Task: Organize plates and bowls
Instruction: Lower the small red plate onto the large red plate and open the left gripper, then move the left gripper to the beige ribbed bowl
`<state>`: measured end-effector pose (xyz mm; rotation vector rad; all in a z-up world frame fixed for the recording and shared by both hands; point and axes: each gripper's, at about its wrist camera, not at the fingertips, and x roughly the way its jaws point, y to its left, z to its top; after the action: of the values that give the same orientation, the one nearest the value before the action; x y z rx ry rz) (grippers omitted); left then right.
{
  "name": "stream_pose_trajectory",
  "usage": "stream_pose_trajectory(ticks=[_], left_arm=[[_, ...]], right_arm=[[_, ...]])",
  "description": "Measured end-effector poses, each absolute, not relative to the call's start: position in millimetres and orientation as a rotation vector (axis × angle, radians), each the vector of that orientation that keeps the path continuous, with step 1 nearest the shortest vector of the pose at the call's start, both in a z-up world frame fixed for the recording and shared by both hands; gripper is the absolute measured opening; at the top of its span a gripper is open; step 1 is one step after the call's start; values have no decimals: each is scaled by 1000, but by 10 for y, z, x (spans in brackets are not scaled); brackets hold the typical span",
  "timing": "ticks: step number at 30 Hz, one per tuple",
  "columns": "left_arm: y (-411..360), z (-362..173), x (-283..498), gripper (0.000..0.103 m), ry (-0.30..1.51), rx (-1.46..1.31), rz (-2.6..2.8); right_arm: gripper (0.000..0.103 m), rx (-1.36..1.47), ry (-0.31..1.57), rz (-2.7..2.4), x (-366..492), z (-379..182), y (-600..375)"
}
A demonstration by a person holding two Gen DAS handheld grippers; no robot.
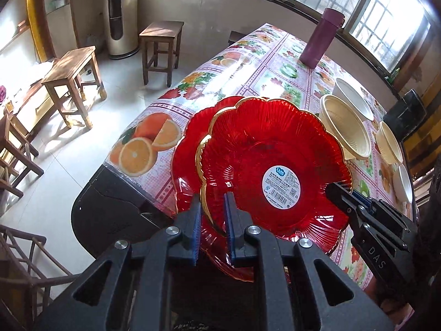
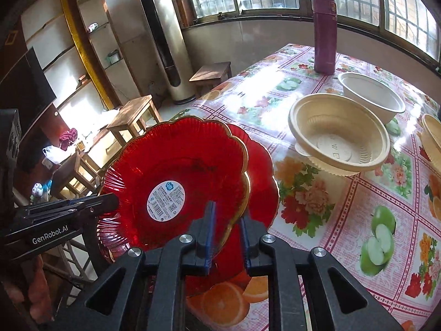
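A red scalloped plate with a gold rim and a white label [image 1: 261, 151] [image 2: 179, 160] is held tilted above a second red plate [image 1: 190, 138] [image 2: 261, 171], which lies at the corner of the table. My left gripper [image 1: 212, 218] [image 2: 110, 201] is shut on the upper plate's rim on one side. My right gripper [image 2: 227, 220] [image 1: 341, 190] grips the opposite rim, which runs between its blue pads. Part of the upper plate hangs out past the table edge. Cream bowls [image 1: 347, 127] [image 2: 339, 132] stand farther along the table.
The table wears a fruit-print cloth [image 1: 248, 77] [image 2: 344, 220]. A white bowl [image 2: 372, 93] and a purple bottle [image 2: 325, 35] [image 1: 322, 38] stand behind the cream bowl, with more bowls [image 1: 390, 143] at the right edge. Wooden stools [image 1: 74, 82] [image 1: 162, 44] stand on the floor.
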<state>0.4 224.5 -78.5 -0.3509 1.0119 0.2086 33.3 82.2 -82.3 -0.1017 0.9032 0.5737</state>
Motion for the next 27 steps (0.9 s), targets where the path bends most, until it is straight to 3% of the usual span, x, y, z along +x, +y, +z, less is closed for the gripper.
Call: stream_pose_trajectory(ticks=[2, 4, 8, 9, 10, 11, 12, 13, 14, 18, 27], left_arm=[[2285, -775, 6, 13, 1001, -328, 245], [2329, -760, -21, 13, 994, -329, 256], [2380, -741, -56, 13, 976, -343, 283], [2374, -722, -66, 17, 967, -332, 302], [2360, -694, -73, 21, 956, -310, 333], [2338, -658, -88, 34, 937, -282, 367], [2317, -620, -96, 49, 909, -255, 397], [2284, -569, -118, 56, 872, -229, 424], [2238, -500, -148, 65, 825, -205, 446], [1989, -206, -287, 82, 637, -122, 467], [1172, 148, -243, 84, 459, 63, 341]], right_arm=[[17, -134, 891, 563, 354, -819, 867], [24, -178, 886, 530, 371, -824, 901], [24, -197, 880, 554, 376, -772, 888], [29, -204, 852, 554, 351, -722, 861], [41, -209, 822, 550, 326, -670, 819], [48, -208, 793, 547, 301, -618, 762], [64, -193, 765, 546, 285, -567, 687], [73, -169, 735, 548, 269, -518, 598], [75, -143, 706, 548, 259, -472, 497], [80, -61, 605, 498, 266, -331, 69], [102, 180, 396, 290, 250, -136, -1214]])
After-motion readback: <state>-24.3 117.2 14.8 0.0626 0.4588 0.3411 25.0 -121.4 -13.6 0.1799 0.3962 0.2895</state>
